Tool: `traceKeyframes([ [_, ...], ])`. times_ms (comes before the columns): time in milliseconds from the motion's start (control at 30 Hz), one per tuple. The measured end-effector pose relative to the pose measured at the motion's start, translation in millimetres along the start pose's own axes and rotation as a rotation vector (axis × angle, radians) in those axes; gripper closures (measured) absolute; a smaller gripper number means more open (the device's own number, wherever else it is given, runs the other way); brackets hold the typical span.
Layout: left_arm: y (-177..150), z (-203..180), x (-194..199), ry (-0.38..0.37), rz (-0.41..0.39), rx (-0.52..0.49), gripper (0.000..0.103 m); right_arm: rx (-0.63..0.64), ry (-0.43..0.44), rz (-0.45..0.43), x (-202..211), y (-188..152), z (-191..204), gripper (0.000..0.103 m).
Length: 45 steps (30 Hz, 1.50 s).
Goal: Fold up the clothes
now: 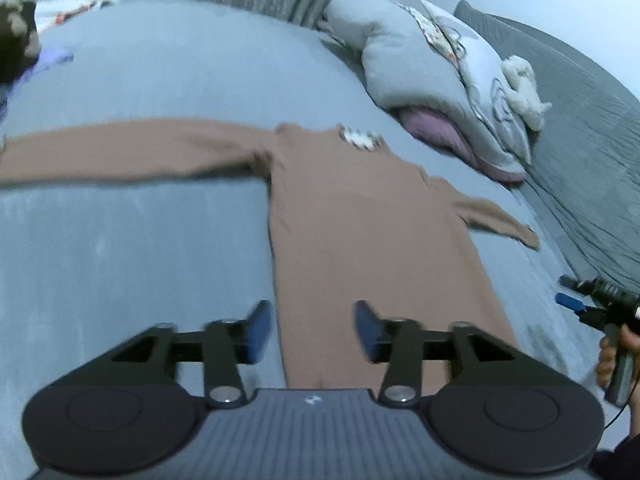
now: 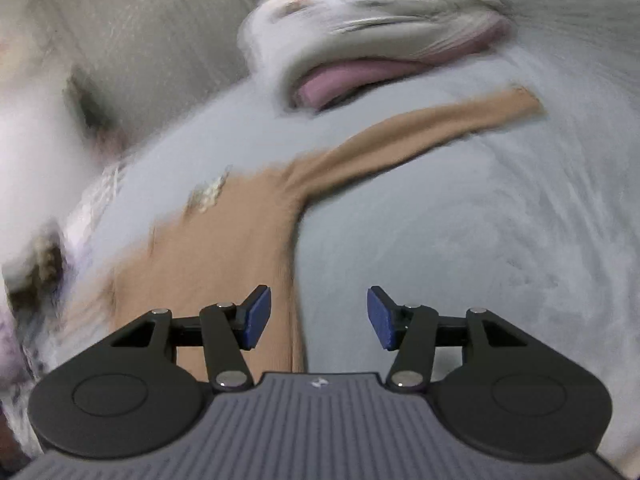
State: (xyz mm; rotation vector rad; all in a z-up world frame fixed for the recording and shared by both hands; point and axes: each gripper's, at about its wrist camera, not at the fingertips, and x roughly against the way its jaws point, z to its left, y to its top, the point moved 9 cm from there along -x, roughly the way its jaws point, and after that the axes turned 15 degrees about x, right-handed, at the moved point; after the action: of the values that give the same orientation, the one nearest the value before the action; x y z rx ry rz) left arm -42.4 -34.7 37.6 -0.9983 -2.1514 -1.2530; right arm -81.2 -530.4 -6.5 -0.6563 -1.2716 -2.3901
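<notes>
Now both tools hang over the hem end of the tan sweater (image 1: 360, 216); left tool (image 1: 313, 330) stands about half open with nothing in it; right tool (image 2: 319, 316) likewise, parted and empty; best next move, I'd say, take a sleeve cuff and lay it across the body without dragging; the sweater lies flat mid-bed (image 1: 140, 80), sleeves spread toward either side, pale trim at the neck, pillows (image 1: 440, 80) beyond at the head end.
</notes>
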Motion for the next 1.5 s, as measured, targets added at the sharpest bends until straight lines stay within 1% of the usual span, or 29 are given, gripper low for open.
traceKeyframes([
  [67, 18.8, 8.2, -11.2, 0.028, -0.036, -0.010, 0.035, -0.212, -0.057, -0.063, -14.8, 18.3, -46.6, 0.048],
  [133, 34.8, 20.9, -22.4, 0.066, -0.067, 0.000, 0.033, -0.271, -0.136, -0.097, -24.2, 31.5, -79.6, 0.048],
  [167, 47.3, 31.5, -31.0, 0.092, -0.088, 0.011, 0.032, -0.278, -0.189, -0.122, -30.0, 41.9, -99.5, 0.048],
  [200, 52.9, 35.8, -33.8, 0.104, -0.098, 0.021, 0.032, -0.283, -0.211, -0.143, -35.5, 50.8, -111.6, 0.048],
  [233, 65.1, 50.5, -43.5, 0.134, -0.118, 0.069, 0.032, -0.289, -0.232, -0.163, -40.9, 59.6, -123.4, 0.048],
  [300, 74.5, 68.7, -51.3, 0.165, -0.123, 0.132, 0.032, -0.323, -0.276, -0.223, -56.4, 84.9, -157.3, 0.048],
  [400, 80.4, 80.0, -57.9, 0.182, -0.119, 0.135, 0.031, -0.326, -0.366, -0.235, -76.1, 106.4, -191.9, 0.048],
  [433, 81.7, 83.1, -63.0, 0.202, -0.118, 0.126, 0.031, -0.326, -0.397, -0.239, -82.5, 113.5, -203.2, 0.048],
  [500, 83.7, 87.1, -72.7, 0.231, -0.114, 0.115, 0.031, -0.343, -0.416, -0.235, -98.5, 123.4, -219.7, 0.047],
  [533, 83.5, 88.5, -78.2, 0.233, -0.105, 0.124, 0.031, -0.377, -0.379, -0.256, -109.6, 128.6, -223.8, 0.047],
  [567, 83.3, 90.1, -84.0, 0.234, -0.096, 0.134, 0.031, -0.422, -0.312, -0.283, -122.2, 133.3, -224.4, 0.047],
  [633, 84.0, 93.0, -89.7, 0.226, -0.089, 0.150, 0.031, -0.434, -0.214, -0.271, -145.2, 136.7, -219.1, 0.049],
  [667, 82.5, 92.9, -89.5, 0.220, -0.090, 0.150, 0.031, -0.386, -0.238, -0.249, -148.4, 138.2, -214.6, 0.071],
  [700, 83.0, 91.9, -89.2, 0.216, -0.093, 0.146, 0.031, -0.339, -0.271, -0.231, -149.4, 139.6, -210.2, 0.096],
  [733, 84.6, 91.3, -88.8, 0.219, -0.102, 0.139, 0.031, -0.217, -0.345, -0.204, -150.2, 144.6, -205.4, 0.099],
  [800, 87.1, 94.9, -85.5, 0.236, -0.127, 0.136, 0.031, -0.175, -0.353, -0.265, -132.4, 155.0, -205.7, 0.099],
  [867, 87.9, 98.0, -82.5, 0.234, -0.131, 0.159, 0.031, -0.132, -0.368, -0.336, -108.2, 167.6, -209.3, 0.099],
  [967, 86.8, 99.5, -86.5, 0.224, -0.112, 0.186, 0.031, -0.074, -0.312, -0.358, -102.3, 171.9, -205.2, 0.098],
  [1033, 85.7, 99.2, -88.9, 0.226, -0.104, 0.183, 0.031, -0.056, -0.308, -0.335, -112.1, 166.9, -206.2, 0.097],
  [1100, 86.0, 99.5, -86.4, 0.228, -0.109, 0.175, 0.031, -0.111, -0.311, -0.267, -130.6, 151.6, -215.6, 0.092],
  [1133, 87.4, 101.6, -83.0, 0.230, -0.119, 0.180, 0.031, -0.160, -0.317, -0.251, -136.9, 141.6, -223.0, 0.092],
  [1167, 89.6, 106.3, -78.9, 0.232, -0.131, 0.199, 0.031, -0.218, -0.280, -0.303, -134.9, 133.9, -229.5, 0.092],
  [1200, 90.9, 109.6, -76.8, 0.233, -0.135, 0.215, 0.031, -0.257, -0.260, -0.320, -130.7, 132.0, -231.2, 0.092],
  [1233, 93.0, 117.0, -74.2, 0.232, -0.136, 0.259, 0.031, -0.288, -0.250, -0.325, -127.9, 132.4, -233.0, 0.089],
  [1300, 97.2, 138.5, -71.6, 0.200, -0.122, 0.404, 0.031, -0.303, -0.260, -0.337, -123.3, 135.1, -233.1, 0.082],
  [1367, 100.6, 152.9, -68.1, 0.166, -0.129, 0.512, 0.031, -0.288, -0.322, -0.366, -112.6, 140.9, -234.4, 0.076],
  [1400, 101.7, 157.6, -66.0, 0.152, -0.134, 0.552, 0.031, -0.289, -0.328, -0.369, -109.6, 140.2, -233.7, 0.075],
  [1467, 105.0, 174.7, -54.0, 0.133, -0.168, 0.670, 0.031, -0.340, -0.367, -0.390, -97.3, 137.0, -241.7, 0.075],
  [1500, 105.9, 178.8, -49.9, 0.136, -0.180, 0.690, 0.031, -0.357, -0.375, -0.394, -91.4, 135.7, -243.0, 0.075],
])
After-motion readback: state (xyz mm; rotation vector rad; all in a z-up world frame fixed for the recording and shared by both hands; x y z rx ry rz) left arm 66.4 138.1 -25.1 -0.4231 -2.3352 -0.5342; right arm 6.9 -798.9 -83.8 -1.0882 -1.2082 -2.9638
